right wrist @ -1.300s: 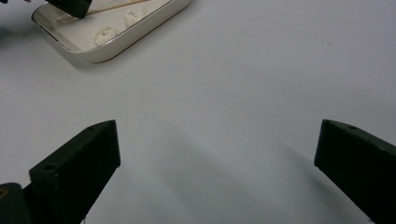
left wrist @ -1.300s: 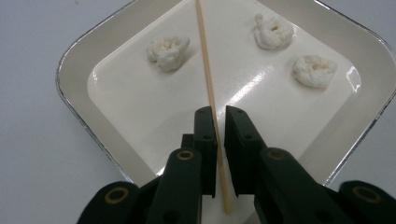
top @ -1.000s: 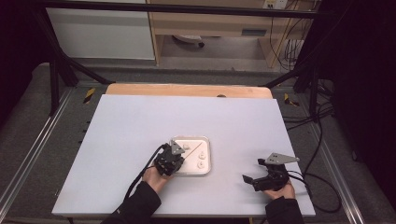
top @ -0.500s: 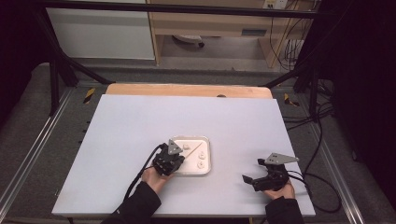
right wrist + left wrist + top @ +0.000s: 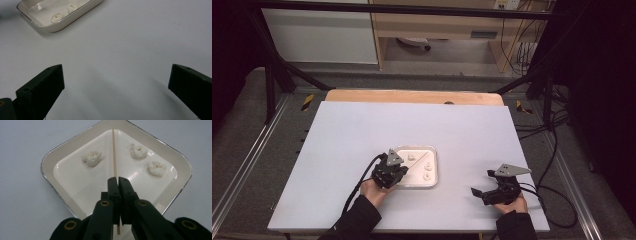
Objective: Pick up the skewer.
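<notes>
Two hands, two tongs, both low

The left tongs [image 5: 117,185] were pressed shut, pointing forward; the right tongs [image 5: 115,87] stood wide apart, well to the side.

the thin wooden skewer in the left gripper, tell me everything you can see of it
The thin, straight, pale wooden skewer looks like bamboo. The left gripper is shut on it near its lower end, with a short stub showing below the jaws. From there it reaches over the shallow square cream dish toward the far corner, its tip near the rim. It passes between the small white lumps, one on one side, two on the other, and appears to touch none. Whether it rests on the dish floor cannot be told.
</notes>
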